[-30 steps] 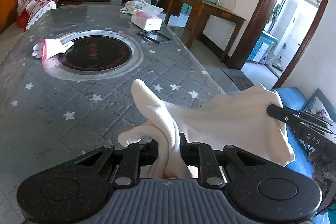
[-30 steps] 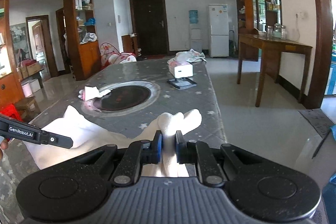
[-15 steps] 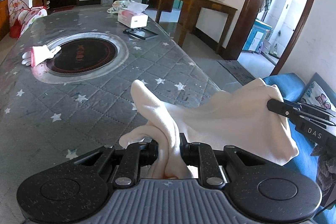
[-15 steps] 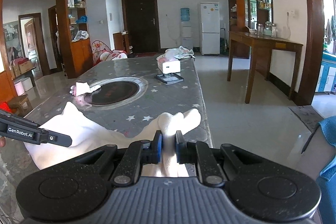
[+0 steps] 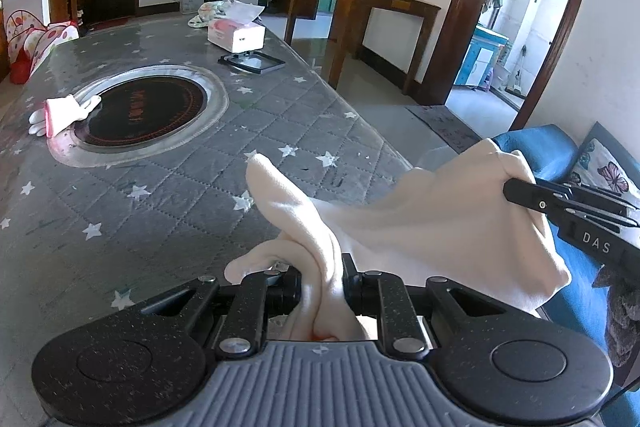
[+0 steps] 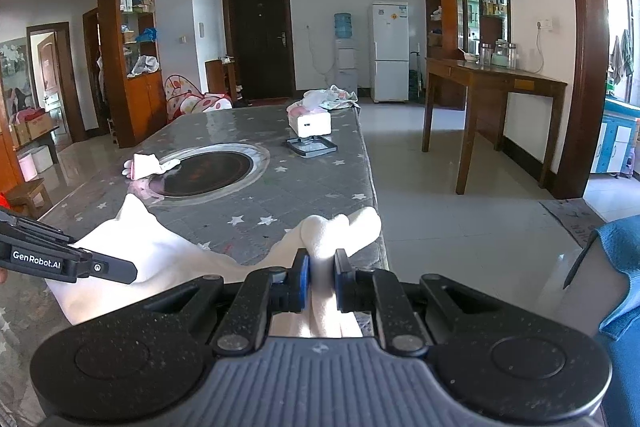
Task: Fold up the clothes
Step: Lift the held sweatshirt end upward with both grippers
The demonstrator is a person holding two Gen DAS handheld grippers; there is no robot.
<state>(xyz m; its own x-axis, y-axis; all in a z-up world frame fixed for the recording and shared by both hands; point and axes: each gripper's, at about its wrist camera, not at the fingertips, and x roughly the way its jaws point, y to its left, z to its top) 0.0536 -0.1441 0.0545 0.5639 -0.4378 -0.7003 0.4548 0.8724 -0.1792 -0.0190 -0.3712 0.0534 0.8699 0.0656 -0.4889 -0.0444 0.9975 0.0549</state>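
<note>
Cream garment [image 5: 432, 227] stretches sideways, each hand-held gripper [image 5: 322, 279] [image 6: 319, 277] pinching one end.

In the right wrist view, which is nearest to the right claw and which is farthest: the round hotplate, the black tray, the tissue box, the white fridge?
From the right claw, which grips the cream cloth:
1. Round hotplate, set in the table, ahead and left.
2. Black tray, near the table's right edge.
3. Tissue box, just behind the tray.
4. White fridge, against the far wall.
</note>
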